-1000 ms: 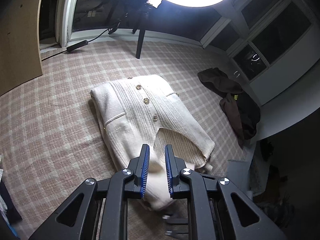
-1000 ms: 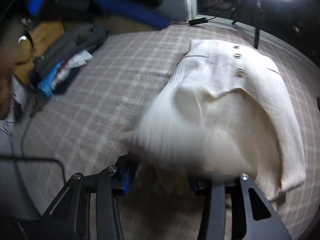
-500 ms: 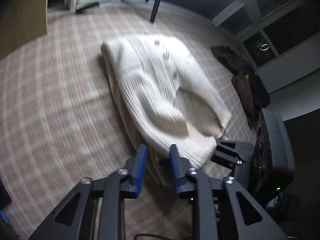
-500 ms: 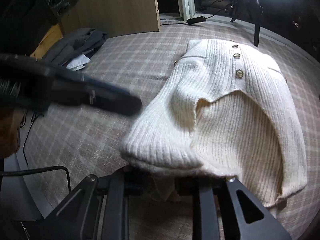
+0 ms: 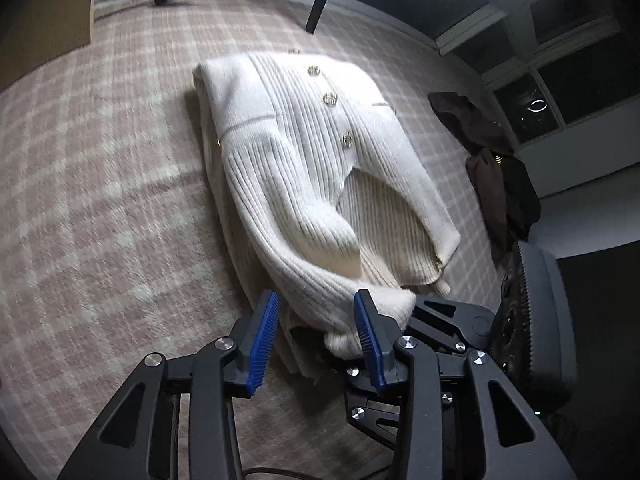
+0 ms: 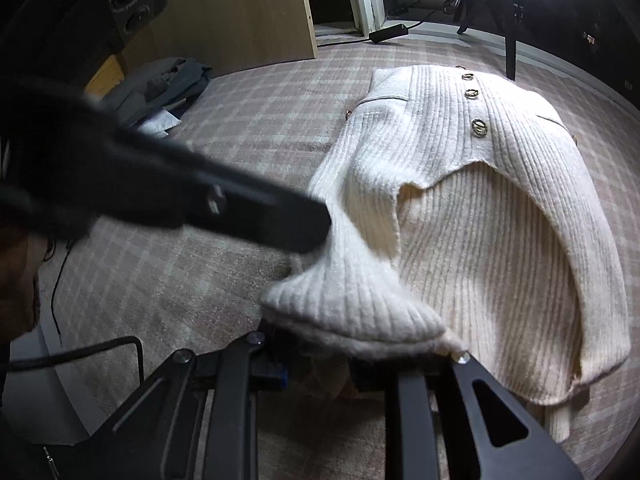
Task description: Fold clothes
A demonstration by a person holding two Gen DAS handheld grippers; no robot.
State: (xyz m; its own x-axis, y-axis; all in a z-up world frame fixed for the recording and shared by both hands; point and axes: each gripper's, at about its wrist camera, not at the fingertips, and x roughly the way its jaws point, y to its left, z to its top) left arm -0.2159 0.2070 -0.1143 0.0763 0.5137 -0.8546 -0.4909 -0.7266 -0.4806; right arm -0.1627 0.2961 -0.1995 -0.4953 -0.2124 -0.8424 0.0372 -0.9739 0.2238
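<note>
Blue-padded left tool (image 5: pixel 316 334) astride cardigan (image 5: pixel 320 168) cuff

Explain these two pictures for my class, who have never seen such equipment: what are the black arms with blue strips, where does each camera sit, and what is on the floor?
No robot here: a person holds a two-finger gripper in each hand, each carrying a forward-looking fisheye camera. In the left wrist view, the left gripper stands open, its blue-padded fingers either side of a sleeve end of the cream cardigan. In the right wrist view, the right gripper has its fingertips hidden under that sleeve, so its state is unclear. The cardigan lies partly folded on a checked carpet. Brown clothing and grey clothing lie nearby.
</note>
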